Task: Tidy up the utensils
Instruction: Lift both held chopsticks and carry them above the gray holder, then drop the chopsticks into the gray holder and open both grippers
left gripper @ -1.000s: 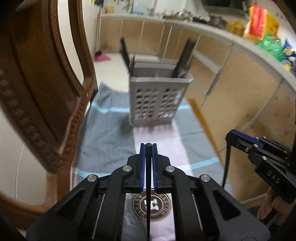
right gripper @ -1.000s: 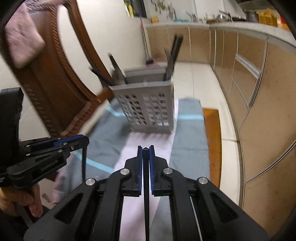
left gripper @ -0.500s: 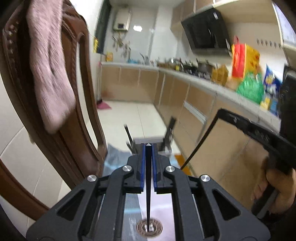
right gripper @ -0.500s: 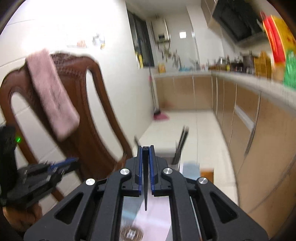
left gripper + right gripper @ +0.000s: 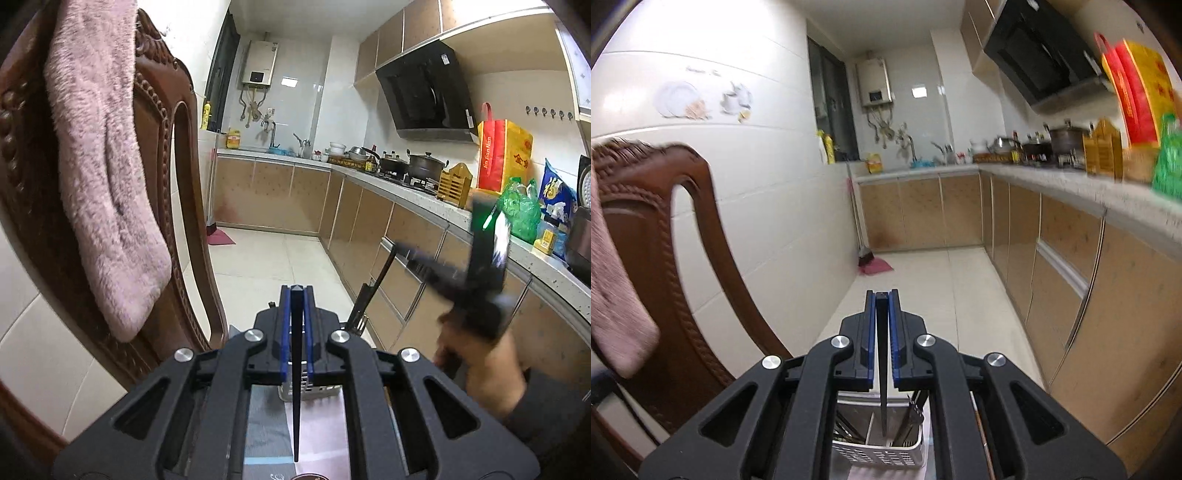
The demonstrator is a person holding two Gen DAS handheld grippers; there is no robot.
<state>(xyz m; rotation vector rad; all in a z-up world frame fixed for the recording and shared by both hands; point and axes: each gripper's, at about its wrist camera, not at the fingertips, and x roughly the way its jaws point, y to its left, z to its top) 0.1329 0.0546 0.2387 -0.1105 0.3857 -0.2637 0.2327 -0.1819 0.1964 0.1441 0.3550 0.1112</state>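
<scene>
Gripping one black chopstick [image 5: 296,387] each, left gripper [image 5: 296,332] and right gripper [image 5: 882,332] are clamped shut above the grey utensil caddy [image 5: 886,450], right chopstick [image 5: 883,391] tip over its compartments.

Both grippers raised and level, left gripper [image 5: 296,325] and right gripper [image 5: 882,325] with jaws clamped together.

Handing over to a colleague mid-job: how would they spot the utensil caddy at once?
Start at the carved wooden chair. Low beside it, the white slotted utensil caddy stands under the right gripper. Only it has grid-holed walls and dark utensils upright inside.
</scene>
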